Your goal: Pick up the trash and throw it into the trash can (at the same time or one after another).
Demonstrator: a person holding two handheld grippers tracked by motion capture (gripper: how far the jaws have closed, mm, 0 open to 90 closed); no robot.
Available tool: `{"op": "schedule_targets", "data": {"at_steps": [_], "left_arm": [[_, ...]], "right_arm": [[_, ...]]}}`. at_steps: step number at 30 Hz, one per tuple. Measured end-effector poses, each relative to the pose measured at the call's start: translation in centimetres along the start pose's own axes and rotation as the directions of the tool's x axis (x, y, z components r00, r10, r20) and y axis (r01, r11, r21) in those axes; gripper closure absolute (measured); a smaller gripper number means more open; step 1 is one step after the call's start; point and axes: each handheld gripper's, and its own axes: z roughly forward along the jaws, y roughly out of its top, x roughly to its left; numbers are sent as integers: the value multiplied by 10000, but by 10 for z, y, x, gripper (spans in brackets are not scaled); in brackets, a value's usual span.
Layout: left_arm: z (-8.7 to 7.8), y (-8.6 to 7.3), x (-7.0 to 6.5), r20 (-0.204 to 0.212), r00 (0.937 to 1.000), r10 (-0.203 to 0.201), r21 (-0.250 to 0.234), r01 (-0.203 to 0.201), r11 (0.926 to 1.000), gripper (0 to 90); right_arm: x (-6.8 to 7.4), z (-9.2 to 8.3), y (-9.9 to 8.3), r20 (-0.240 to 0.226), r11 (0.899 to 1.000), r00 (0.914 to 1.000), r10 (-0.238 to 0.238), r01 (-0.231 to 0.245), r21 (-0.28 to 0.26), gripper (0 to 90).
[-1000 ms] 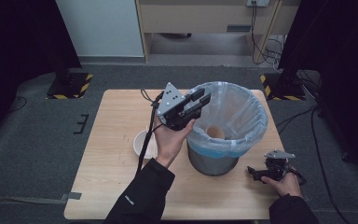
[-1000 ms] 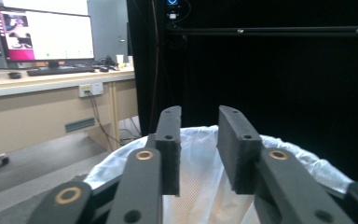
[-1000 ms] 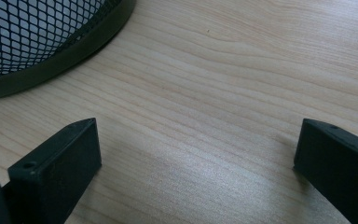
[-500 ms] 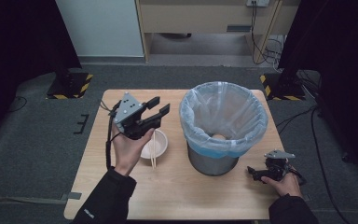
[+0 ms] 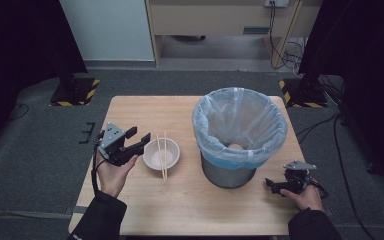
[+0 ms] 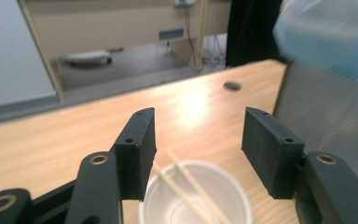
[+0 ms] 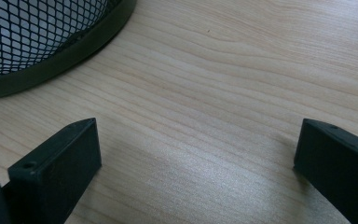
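Low at the tabletop's [image 5: 180,210] near right, the right gripper [image 5: 274,186] rests with fingers wide and empty, while the left gripper [image 5: 141,140], fingers just opened and empty, hovers beside the white bowl [image 5: 161,155] carrying chopsticks [image 5: 163,155], left of the lined mesh bin [image 5: 237,135].

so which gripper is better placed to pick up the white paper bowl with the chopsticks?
Left. The left gripper hovers beside the white paper bowl holding wooden chopsticks, its jaws just opened with nothing between them. The right gripper rests open beyond the lined mesh bin.
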Motion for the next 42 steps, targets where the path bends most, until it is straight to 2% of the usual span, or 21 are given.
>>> {"op": "schedule_targets", "data": {"at_steps": [1,2,3,4,5,10,12,15,20,23,24,26,29,31,32,38,42], "left_arm": [[0,0,0,0,10000,0,0,0,10000,437],[5,-12,4,-92,9998,-189,258,191,9995,435],[5,-12,4,-92,9998,-189,258,191,9995,436],[10,-21,6,-193,9995,-231,595,242,9979,435],[12,-24,7,-235,9995,-234,691,250,9973,435],[24,-37,6,-295,9991,-313,972,341,9947,431],[32,-45,4,-255,9981,-560,1107,585,9921,416],[38,-49,2,-256,9983,-530,1269,558,9903,414],[54,-60,-3,-295,9986,-445,1772,490,9829,413],[64,-67,-6,-232,9988,-432,2164,472,9752,412],[64,-67,-6,-232,9988,-432,2164,472,9752,413],[70,-72,-9,-201,9990,-387,2441,424,9688,416],[75,-74,-11,-176,9992,-352,2580,386,9654,418],[77,-75,-13,-169,9993,-320,2686,354,9626,446],[80,-76,-14,-172,9994,-299,2838,335,9583,458],[82,-79,-12,-314,9991,-289,3126,372,9491,512],[81,-79,-9,-377,9986,-380,3143,479,9481,542]], "right_arm": [[0,0,0,1,10000,10000,-4,4,-3,8],[0,0,0,2,10000,10000,-4,4,0,8],[0,0,0,2,10000,10000,-4,4,0,8],[0,0,0,-1,10000,10000,0,0,-2,8],[0,0,0,1,10000,10000,-3,3,-3,8],[0,0,0,2,10000,10000,-3,3,0,8],[0,0,0,-7,10000,10000,-12,12,0,9],[0,0,0,-27,10000,10000,-49,50,5,8],[0,0,0,-29,10000,10000,-47,47,7,8],[0,0,0,-29,10000,10000,-44,44,7,8],[0,0,0,-29,10000,10000,-44,44,7,8],[0,0,0,-29,10000,10000,-49,49,6,8],[0,0,0,-29,10000,10000,-46,46,7,8],[0,0,0,-30,10000,10000,-21,21,11,8],[0,0,0,-28,10000,10000,-48,48,7,8],[0,0,0,-29,10000,10000,-48,48,5,8],[0,0,0,-29,10000,10000,-47,47,7,8]]}}
